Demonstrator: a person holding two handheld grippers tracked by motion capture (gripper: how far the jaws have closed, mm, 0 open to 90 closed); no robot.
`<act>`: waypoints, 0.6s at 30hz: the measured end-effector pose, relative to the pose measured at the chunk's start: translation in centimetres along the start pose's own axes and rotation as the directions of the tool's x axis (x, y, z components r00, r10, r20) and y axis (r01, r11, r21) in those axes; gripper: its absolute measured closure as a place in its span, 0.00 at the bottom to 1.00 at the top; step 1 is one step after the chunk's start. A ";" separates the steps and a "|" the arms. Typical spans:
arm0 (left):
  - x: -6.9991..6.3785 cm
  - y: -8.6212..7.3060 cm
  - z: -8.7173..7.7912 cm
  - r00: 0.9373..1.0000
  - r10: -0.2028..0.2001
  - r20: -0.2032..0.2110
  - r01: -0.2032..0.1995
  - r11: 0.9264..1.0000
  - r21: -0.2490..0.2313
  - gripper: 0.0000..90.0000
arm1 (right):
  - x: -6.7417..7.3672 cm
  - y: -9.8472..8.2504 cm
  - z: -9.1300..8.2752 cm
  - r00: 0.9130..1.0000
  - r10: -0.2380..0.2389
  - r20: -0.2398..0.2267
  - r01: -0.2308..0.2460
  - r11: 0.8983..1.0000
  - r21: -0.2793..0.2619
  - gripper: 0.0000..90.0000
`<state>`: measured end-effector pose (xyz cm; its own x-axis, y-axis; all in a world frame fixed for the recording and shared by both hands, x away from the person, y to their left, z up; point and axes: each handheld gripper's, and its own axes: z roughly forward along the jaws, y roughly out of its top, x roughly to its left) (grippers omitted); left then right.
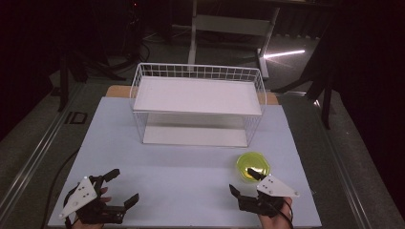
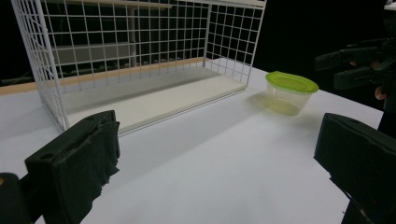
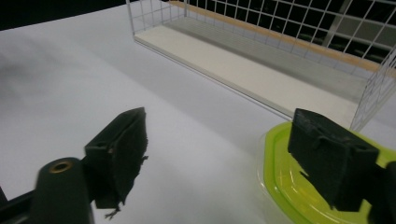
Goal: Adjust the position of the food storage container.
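The white desk (image 1: pixel 191 176) takes up most of the scene. Toward its far side stands a white wire rack (image 1: pixel 198 102) with a flat shelf on top and another at the bottom (both bare). Near the front right sits a small clear tub with a lime-green lid (image 1: pixel 253 167), just beside the right tongs (image 1: pixel 246 183), whose jaws stand apart, one above the lid's edge. The left tongs (image 1: pixel 125 187), at the front left corner, are spread wide, holding nothing.
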<state>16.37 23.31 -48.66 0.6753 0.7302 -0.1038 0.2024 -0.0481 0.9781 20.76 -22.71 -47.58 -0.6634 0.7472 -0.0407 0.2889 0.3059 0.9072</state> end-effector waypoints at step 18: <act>0.0 0.0 -0.2 1.000 -0.005 0.005 0.005 1.000 -0.017 0.01 | 2.5 3.5 -1.8 0.994 0.006 -0.106 -0.013 0.998 -0.060 0.16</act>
<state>16.25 23.42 -48.59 0.6777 0.7271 -0.1096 0.1936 -0.0326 0.9805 18.88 -20.86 -43.79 -0.7310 0.6823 0.0098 0.2558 0.2607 0.9309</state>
